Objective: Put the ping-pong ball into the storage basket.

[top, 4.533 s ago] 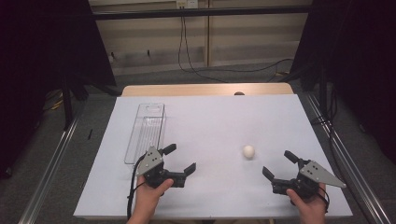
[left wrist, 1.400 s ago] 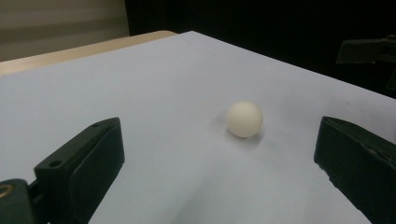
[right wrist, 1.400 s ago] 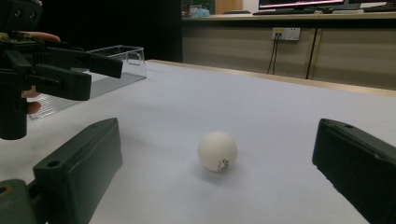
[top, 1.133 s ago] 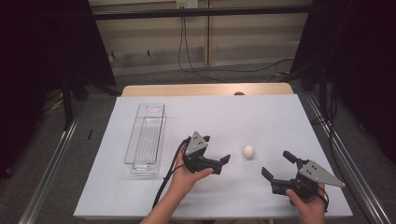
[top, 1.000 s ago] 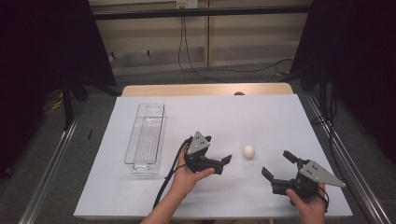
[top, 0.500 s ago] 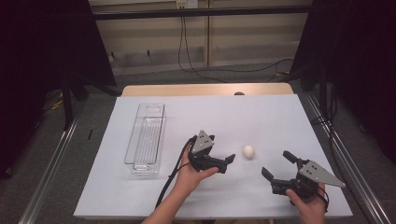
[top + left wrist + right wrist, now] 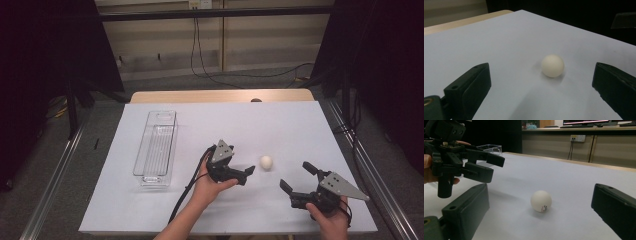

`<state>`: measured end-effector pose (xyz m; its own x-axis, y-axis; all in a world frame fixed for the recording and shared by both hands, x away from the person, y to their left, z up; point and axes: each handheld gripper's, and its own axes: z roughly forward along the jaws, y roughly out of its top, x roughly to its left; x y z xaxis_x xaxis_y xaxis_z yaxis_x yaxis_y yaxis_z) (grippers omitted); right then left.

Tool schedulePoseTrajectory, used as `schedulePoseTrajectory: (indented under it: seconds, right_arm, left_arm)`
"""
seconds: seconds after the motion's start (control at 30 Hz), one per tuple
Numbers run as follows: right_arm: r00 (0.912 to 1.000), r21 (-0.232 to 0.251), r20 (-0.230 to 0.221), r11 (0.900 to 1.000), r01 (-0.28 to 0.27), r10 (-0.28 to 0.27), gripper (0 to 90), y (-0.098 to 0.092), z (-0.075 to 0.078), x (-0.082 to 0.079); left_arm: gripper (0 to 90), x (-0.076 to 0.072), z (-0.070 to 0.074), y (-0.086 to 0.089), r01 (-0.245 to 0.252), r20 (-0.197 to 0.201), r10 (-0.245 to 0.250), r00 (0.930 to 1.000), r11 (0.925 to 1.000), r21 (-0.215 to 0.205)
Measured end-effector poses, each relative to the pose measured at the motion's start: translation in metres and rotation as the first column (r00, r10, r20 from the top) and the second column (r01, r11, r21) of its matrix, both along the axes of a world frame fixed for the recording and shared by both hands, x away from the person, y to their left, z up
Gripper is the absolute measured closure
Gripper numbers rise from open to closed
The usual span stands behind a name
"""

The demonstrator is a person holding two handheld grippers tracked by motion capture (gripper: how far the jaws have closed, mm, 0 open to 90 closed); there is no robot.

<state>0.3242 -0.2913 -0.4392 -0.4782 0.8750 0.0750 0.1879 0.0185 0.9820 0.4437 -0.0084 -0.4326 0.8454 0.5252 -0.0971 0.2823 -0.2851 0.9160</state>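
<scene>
Ball (image 7: 266,162) sits loose on the bench's white sheet (image 7: 300,125), nearer the near edge. Left gripper (image 7: 244,173) spreads wide and empty just beside it; an off-centre jaw touch would likely roll it away toward the right gripper (image 7: 295,177), also wide, empty.

A white-covered bench (image 7: 300,125) fills the middle of the scene, with a strip of bare wood along its far edge. A small cream ball (image 7: 266,162) rests on the sheet, right of centre. The left tongs (image 7: 242,172) hover just left of the ball, pointing towards it with their jaws spread apart, close to it but not touching; a black cable trails from them back along the forearm. The right tongs (image 7: 296,178) sit near the bench's front right corner, jaws apart, pointing left and away, well clear of the ball. A clear plastic tray (image 7: 156,146) lies lengthwise on the left part of the bench.
</scene>
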Motion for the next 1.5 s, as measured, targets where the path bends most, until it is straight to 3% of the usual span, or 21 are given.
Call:
schedulePoseTrajectory:
  seconds: [0.4, 0.63, 1.03, 1.13, 1.5]
  right_arm:
    - [1.0, 0.006, 0.001, 1.0, 0.007, -0.007, 1.1, -0.001, 0.0, 0.0]
    - [1.0, 0.002, 0.004, 1.0, 0.002, -0.002, 1.1, -0.001, 0.0, 0.0]
    - [1.0, 0.001, 0.003, 1.0, 0.006, -0.006, 1.2, -0.001, 0.0, 0.0]
    - [1.0, 0.002, 0.003, 1.0, 0.006, -0.006, 1.2, -0.001, 0.0, 0.0]
    - [1.0, 0.003, -0.006, 1.0, 0.005, -0.005, 1.2, 0.0, -0.001, 0.0]
  left_arm:
    - [2.4, 0.005, 0.0, -0.011, 0.016, -0.007, -0.016, 0.9998, 0.9995, 0.026]
    - [2.4, 0.005, -0.001, -0.018, 0.023, -0.021, -0.023, 0.9995, 0.9995, 0.021]
    - [2.4, 0.01, -0.003, -0.021, 0.022, -0.029, -0.021, 0.9994, 0.9989, 0.042]
    - [2.5, 0.011, -0.003, -0.022, 0.019, -0.035, -0.018, 0.9992, 0.9994, 0.027]
    - [2.6, 0.014, -0.005, -0.023, 0.014, -0.034, -0.012, 0.9994, 0.9992, 0.039]
